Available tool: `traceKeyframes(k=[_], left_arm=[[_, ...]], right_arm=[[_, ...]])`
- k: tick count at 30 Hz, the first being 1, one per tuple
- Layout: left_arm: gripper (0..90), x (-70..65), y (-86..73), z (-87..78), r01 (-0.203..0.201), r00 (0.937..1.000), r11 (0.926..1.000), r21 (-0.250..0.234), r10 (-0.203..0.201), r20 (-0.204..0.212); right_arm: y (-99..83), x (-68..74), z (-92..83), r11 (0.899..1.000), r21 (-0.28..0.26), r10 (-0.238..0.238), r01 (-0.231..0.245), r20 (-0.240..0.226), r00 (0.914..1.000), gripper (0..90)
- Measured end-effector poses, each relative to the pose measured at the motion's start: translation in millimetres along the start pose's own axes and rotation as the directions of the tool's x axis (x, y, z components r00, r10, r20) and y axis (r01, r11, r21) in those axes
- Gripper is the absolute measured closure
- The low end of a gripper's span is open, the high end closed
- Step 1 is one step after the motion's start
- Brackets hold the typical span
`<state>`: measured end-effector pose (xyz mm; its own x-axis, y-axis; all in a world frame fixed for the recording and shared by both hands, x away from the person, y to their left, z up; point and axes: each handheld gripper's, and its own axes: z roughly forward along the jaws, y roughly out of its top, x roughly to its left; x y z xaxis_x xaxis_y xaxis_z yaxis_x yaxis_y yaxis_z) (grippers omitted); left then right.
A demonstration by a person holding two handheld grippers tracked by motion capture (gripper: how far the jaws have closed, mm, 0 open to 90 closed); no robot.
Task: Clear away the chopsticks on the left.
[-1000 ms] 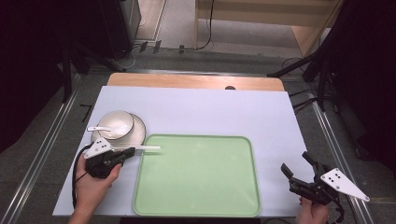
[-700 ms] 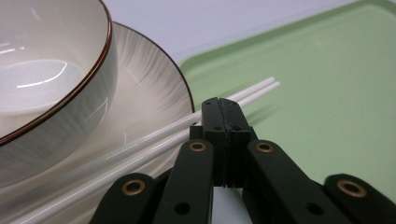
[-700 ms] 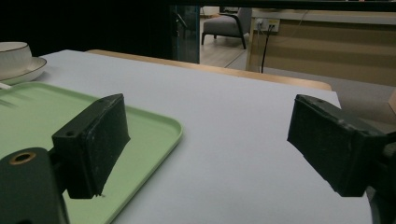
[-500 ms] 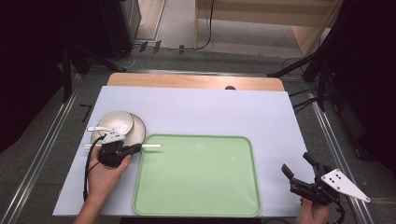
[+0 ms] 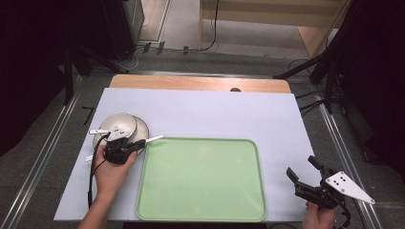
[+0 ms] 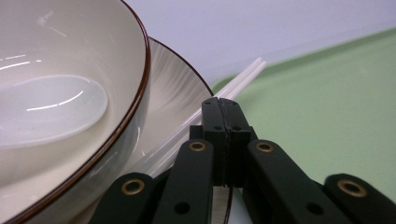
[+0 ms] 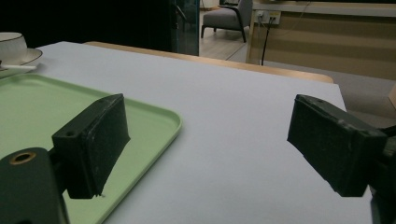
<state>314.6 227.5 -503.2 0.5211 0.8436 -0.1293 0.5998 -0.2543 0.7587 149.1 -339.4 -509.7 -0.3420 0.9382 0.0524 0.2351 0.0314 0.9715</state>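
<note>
Pale lavender sheeting is covering the bench [image 5: 215, 112]; the green tray [image 5: 203, 179] is lying at its near centre; the left tongs [image 6: 219, 105] are sitting pressed together, tips just beside the white chopsticks [image 6: 233, 86], which are resting against the saucer [image 6: 180, 79] under the bowl [image 5: 119, 126] holding a white spoon [image 6: 46, 109]; the right tongs [image 5: 303, 171] are hanging spread wide and empty beyond the tray's right edge.
</note>
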Motion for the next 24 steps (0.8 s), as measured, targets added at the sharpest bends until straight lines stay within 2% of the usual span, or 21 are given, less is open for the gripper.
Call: traceKeyframes(k=[4, 6, 9, 11, 13, 18, 20, 22, 24], left_arm=[[90.0, -0.4, 0.6, 4.4, -0.023, 0.9995, 0.9997, 0.006, 0.023, -0.022], [89.9, -0.2, 0.3, 7.9, -0.048, 0.9981, 0.9988, 0.005, 0.048, -0.038], [88.5, -0.4, 0.2, 8.8, -0.048, 0.9978, 0.9988, 0.004, 0.048, -0.047], [83.1, -0.3, 1.0, 5.1, -0.042, 0.9979, 0.9991, -0.001, 0.042, -0.049], [76.8, 0.8, 1.9, -3.9, -0.020, 0.9998, 0.9997, -0.010, 0.020, 0.001], [61.9, 5.2, -3.1, -29.2, -0.045, 0.9943, 0.9986, -0.028, 0.047, 0.095], [60.5, 9.7, -7.0, -38.2, -0.057, 0.9926, 0.9983, -0.012, 0.058, 0.107], [61.9, 15.1, -10.4, -47.2, -0.054, 0.9883, 0.9985, -0.003, 0.054, 0.142], [63.5, 17.6, -11.6, -51.6, -0.056, 0.9870, 0.9984, -0.002, 0.056, 0.151]], right_arm=[[-0.5, 0.3, 0.5, 1.000, 0.007, -0.001, 0.001, -0.001, 1.0000, 12.6], [-0.8, 0.3, 1.3, 1.000, 0.010, -0.003, 0.003, -0.001, 1.0000, 12.6], [-0.9, 0.6, 1.8, 1.000, 0.014, -0.001, 0.001, -0.002, 1.0000, 12.6], [-1.1, 0.7, 2.3, 1.000, 0.018, 0.001, -0.001, -0.003, 1.0000, 12.6], [-1.1, 0.7, 2.8, 1.000, 0.020, -0.001, 0.001, -0.004, 1.0000, 12.6], [-0.6, 0.7, 2.2, 1.000, 0.021, -0.004, 0.004, -0.005, 1.0000, 12.6], [-0.5, 0.1, 1.7, 1.000, 0.019, -0.001, 0.001, -0.004, 1.0000, 12.6], [-0.5, -0.3, 1.3, 1.000, 0.020, -0.003, 0.003, -0.003, 1.0000, 12.6], [-0.5, -0.3, 1.6, 1.000, 0.020, -0.002, 0.002, -0.005, 1.0000, 12.6]])
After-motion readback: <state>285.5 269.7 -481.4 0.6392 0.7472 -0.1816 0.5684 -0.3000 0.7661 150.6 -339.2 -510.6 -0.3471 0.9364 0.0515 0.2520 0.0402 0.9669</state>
